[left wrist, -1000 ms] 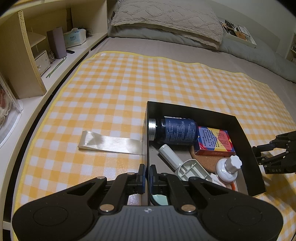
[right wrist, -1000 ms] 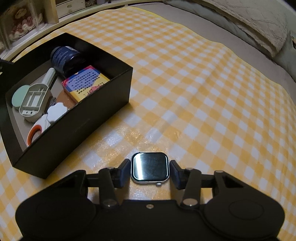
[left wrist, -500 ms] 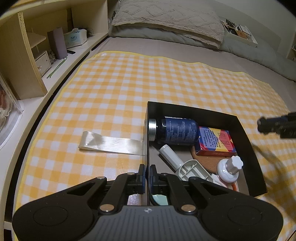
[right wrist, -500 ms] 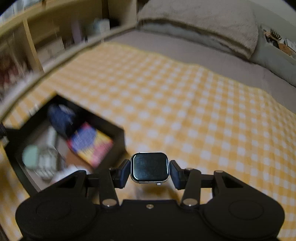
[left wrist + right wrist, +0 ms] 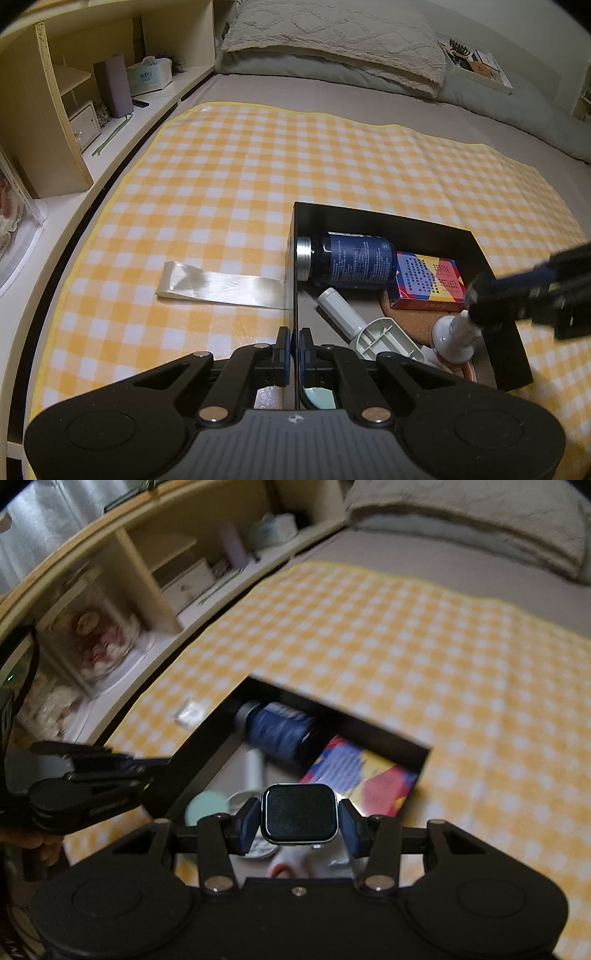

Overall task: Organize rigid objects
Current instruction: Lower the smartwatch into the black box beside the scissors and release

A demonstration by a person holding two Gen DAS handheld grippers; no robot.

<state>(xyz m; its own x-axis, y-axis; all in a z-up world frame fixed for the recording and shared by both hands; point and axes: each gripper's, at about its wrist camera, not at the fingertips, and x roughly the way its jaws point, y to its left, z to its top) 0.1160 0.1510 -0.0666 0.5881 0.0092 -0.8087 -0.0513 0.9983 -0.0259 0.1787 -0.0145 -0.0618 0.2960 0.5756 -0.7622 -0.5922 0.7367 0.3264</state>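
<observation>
My right gripper [image 5: 299, 821] is shut on a square smartwatch body [image 5: 299, 810] with a dark screen, held in the air over the open black box [image 5: 369, 725]. In the left wrist view that gripper [image 5: 476, 299] shows as a blur above the box's right end. My left gripper [image 5: 295, 349] is shut on the thin left wall of the box [image 5: 388, 218]. Inside lie a dark blue bottle [image 5: 354, 264], a colourful card box [image 5: 428, 282], a white tube [image 5: 340, 310], a cork coaster [image 5: 413, 326] and a white pump top [image 5: 454, 338].
The box sits on a yellow checked cloth [image 5: 258, 166] spread over a bed. A clear plastic strip [image 5: 221, 284] lies left of the box. Wooden shelves [image 5: 74, 110] with small items run along the left, and a pillow [image 5: 332, 40] lies at the back.
The right gripper has lifted the watch off the cloth and carried it leftward over the box. The left gripper has kept its hold on the box wall without moving.
</observation>
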